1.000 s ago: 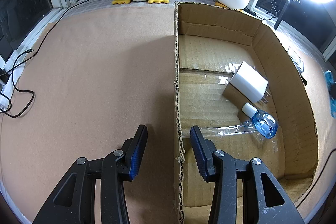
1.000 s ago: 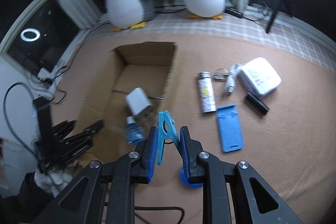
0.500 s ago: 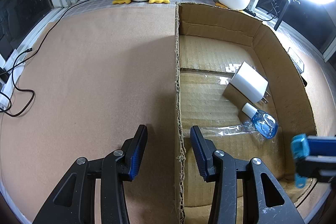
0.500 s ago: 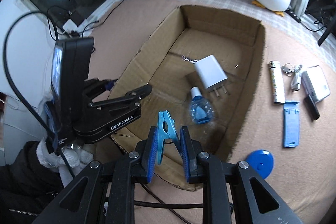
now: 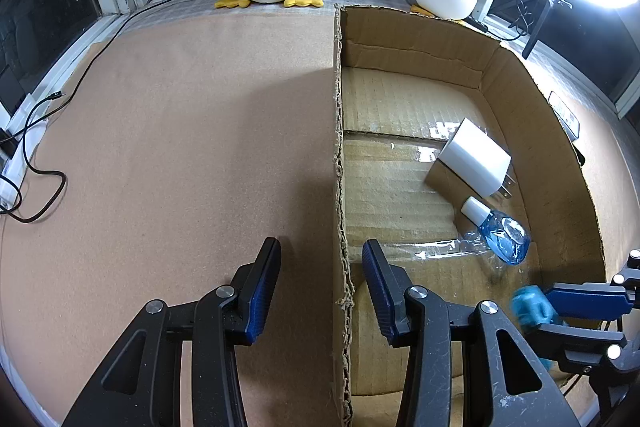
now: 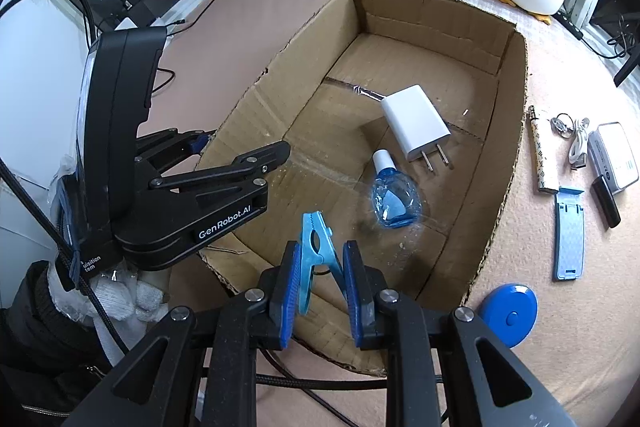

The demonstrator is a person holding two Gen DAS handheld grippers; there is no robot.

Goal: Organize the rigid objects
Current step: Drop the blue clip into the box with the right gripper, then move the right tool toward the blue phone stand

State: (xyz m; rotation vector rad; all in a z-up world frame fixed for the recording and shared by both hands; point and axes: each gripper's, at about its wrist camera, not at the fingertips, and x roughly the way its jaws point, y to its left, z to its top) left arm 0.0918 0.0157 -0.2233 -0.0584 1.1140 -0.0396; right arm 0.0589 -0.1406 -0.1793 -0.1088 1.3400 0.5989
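I hold a blue plastic clip over an open cardboard box, ready to drop it in.

My right gripper [image 6: 320, 281] is closed on the clip [image 6: 316, 251], its pads pressing the two splayed handle ends while the clip's nose points forward above the near end of the cardboard box [image 6: 508, 163]. I judge the clip light, stiff and a little slick, with a spring that could make it twist or pop free, so the handle ends are the sensible place to hold it. My left gripper [image 5: 320, 291] is open and holds nothing; its fingers straddle the box's left wall without touching it. Inside the box lie a white charger [image 6: 416, 129] and a small blue bottle [image 6: 394, 199], just beside each other. More small items wait on the mat [image 6: 560, 307] to the right of the box.
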